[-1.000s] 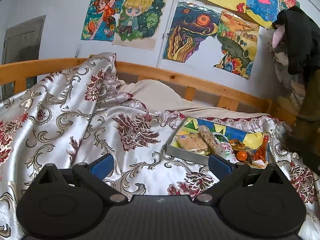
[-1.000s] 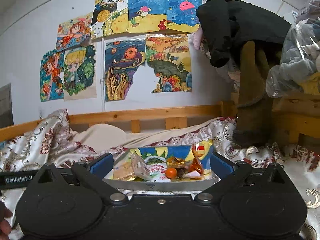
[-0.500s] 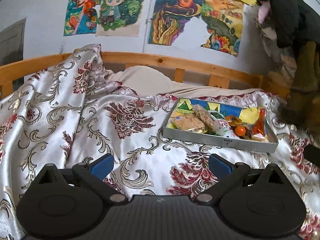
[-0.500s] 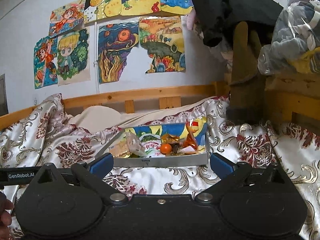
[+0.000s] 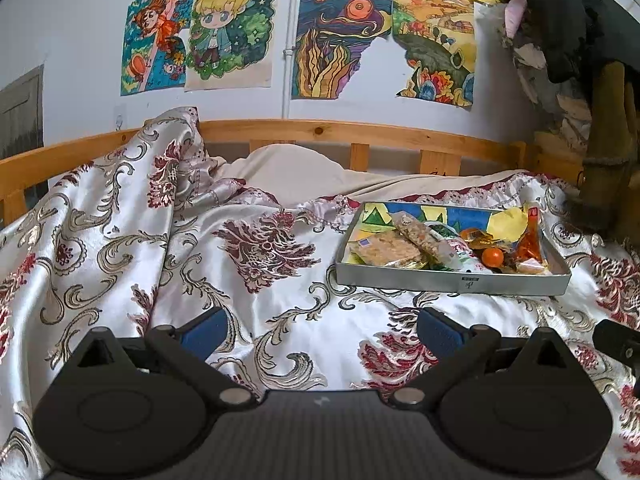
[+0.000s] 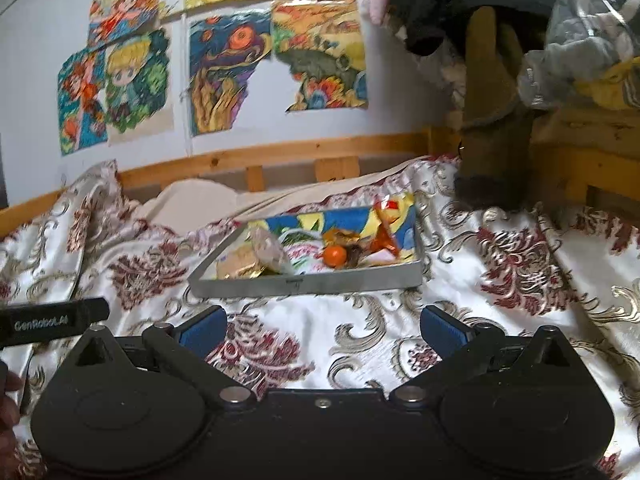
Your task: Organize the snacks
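A shallow metal tray (image 5: 452,282) (image 6: 312,284) with a colourful lining lies on the patterned bedspread. It holds wrapped cracker packs (image 5: 390,246), a small orange fruit (image 5: 492,257) (image 6: 335,256), an orange wrapper (image 5: 528,244) (image 6: 386,238) and other wrapped snacks. My left gripper (image 5: 320,330) hovers open over the bedspread, short of the tray and to its left. Straight in front of the tray, a short way back, my right gripper (image 6: 322,328) stands open. Nothing is between either pair of fingers.
A wooden bed rail (image 5: 320,132) runs behind a pillow (image 5: 288,172), with drawings (image 5: 228,36) on the wall above. Dark clothes and a brown post (image 6: 492,108) crowd the right side. The other gripper's body (image 6: 52,322) shows at left, with a hand (image 6: 8,400) beside it.
Both grippers have tilted down and drawn closer to the tray, which now sits lower and larger in both views. Both stay open.
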A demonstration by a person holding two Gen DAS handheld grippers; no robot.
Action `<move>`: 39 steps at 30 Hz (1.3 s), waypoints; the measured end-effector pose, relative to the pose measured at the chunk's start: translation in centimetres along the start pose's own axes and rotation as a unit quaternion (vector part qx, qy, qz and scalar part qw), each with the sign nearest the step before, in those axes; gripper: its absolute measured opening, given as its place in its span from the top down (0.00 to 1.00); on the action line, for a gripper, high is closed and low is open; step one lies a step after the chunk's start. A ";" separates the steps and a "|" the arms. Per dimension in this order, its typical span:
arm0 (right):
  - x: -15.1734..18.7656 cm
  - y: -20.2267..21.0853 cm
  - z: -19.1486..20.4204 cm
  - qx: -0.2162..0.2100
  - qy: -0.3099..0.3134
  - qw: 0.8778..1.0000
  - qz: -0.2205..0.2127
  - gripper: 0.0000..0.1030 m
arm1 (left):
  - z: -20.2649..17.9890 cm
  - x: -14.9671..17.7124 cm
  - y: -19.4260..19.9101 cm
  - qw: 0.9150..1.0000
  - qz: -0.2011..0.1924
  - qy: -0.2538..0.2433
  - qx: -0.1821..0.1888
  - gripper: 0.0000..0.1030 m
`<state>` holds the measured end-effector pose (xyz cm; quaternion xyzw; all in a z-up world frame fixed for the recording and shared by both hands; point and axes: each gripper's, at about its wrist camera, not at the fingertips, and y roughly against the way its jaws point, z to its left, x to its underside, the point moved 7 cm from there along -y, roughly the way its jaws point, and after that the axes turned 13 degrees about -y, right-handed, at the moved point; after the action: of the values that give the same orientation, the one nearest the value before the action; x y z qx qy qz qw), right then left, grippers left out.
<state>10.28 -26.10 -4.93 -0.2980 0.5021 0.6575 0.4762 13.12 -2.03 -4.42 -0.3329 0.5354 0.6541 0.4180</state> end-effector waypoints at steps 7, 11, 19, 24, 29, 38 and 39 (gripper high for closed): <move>0.2 -0.4 0.1 0.007 0.009 1.000 0.006 0.01 | 0.5 0.0 -0.2 1.000 0.001 -0.005 -0.010 0.00; 0.3 -0.5 -0.1 0.010 0.008 1.000 0.010 0.01 | 0.5 -0.1 0.0 1.000 -0.001 -0.009 -0.010 0.00; 0.4 -0.5 0.1 0.008 0.011 1.000 0.009 0.01 | 0.4 -0.1 -0.1 1.000 0.000 -0.016 -0.014 0.00; 0.4 -0.5 0.1 0.008 0.011 1.000 0.011 0.01 | 0.4 0.0 -0.1 1.000 0.001 -0.018 -0.013 0.00; 0.5 -0.5 0.1 0.008 0.011 1.000 0.011 0.01 | 0.4 0.1 -0.2 1.000 0.002 -0.017 -0.014 0.00; 0.5 -0.5 0.1 0.008 0.011 1.000 0.012 0.01 | 0.3 0.1 -0.1 1.000 0.002 -0.021 -0.013 0.00; 0.5 -0.5 0.1 0.008 0.011 1.000 0.012 0.01 | 0.3 0.1 -0.1 1.000 0.001 -0.021 -0.013 0.00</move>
<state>10.59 -25.84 -5.52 -0.2951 0.5161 0.6557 0.4655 13.19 -1.73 -4.52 -0.3234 0.5186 0.6683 0.4241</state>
